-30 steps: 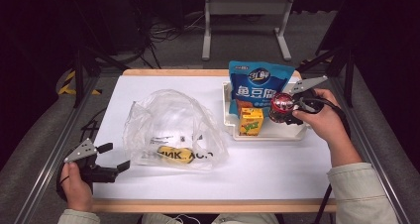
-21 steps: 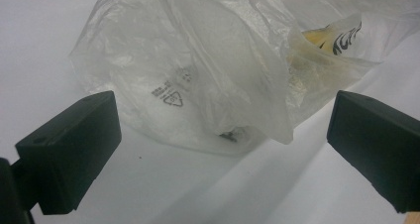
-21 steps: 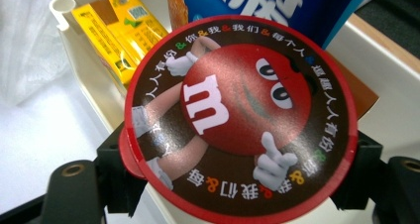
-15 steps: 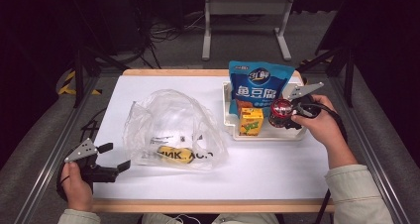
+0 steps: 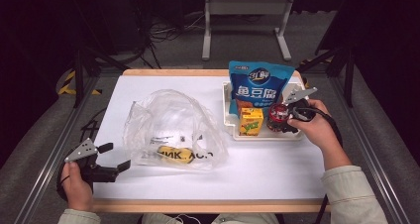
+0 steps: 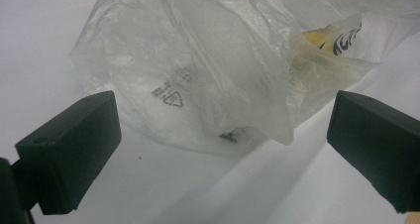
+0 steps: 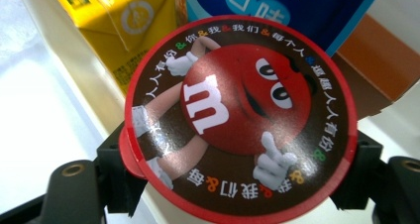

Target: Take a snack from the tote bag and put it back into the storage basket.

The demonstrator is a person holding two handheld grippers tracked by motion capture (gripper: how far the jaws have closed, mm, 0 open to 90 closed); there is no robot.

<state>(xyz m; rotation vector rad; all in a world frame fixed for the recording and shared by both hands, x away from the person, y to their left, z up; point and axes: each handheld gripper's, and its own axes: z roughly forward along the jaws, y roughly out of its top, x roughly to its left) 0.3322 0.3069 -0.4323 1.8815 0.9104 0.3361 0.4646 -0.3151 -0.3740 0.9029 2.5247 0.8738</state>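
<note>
Fig.: table scene w/ 2 hand-held grippers. High view: right gripper (image 5: 283, 121) sits over the white tray (image 5: 227, 116) at the table's right side, pinching a round candy cup (image 5: 277, 116) w/ a red-rimmed lid. Right gripper view: the cup (image 7: 242, 117) fills the space between the 2 black jaws, which press its sides at left & right; the lid shows a red cartoon face, a white "m" & a ring of small characters. The cup is in the tray's near right part, just beside a yellow juice carton (image 5: 251, 121) on its left & in front of a blue snack bag (image 5: 256, 87) standing upright at the tray's back. An orange-brown box (image 7: 379, 70) shows behind the cup, next to the bag; whether the cup's base rests on the tray floor can't be told. Left gripper (image 5: 111, 157) lies low at the table's near left edge, held in the left hand (image 5: 75, 182), jaws spread wide w/ nothing between them. Left gripper view: the jaws point at a crumpled clear plastic bag (image 6: 223, 60), near but apart. The bag (image 5: 171, 130) lies mid-table, w/ a yellow item (image 5: 174, 154) inside it.
</note>
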